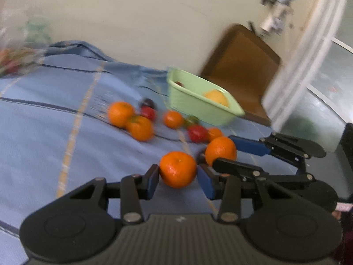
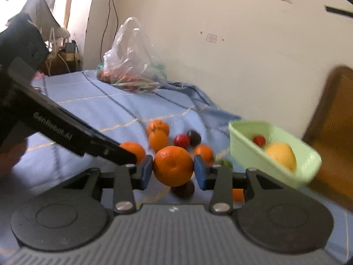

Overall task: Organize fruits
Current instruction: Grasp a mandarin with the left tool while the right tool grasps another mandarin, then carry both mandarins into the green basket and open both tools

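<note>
My left gripper has its jaws closed on an orange at lower centre; my right gripper pinches another orange likewise. Loose oranges and red fruit crowd the blue sheet behind. The green basket, right of centre, holds a yellow fruit. Only the right view shows the plastic bag clearly.

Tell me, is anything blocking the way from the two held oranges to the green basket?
Nothing tall does. Each gripper, left and right, holds an orange. Only loose fruit lies low on the blue cloth before the green basket, easy to pass over.
</note>
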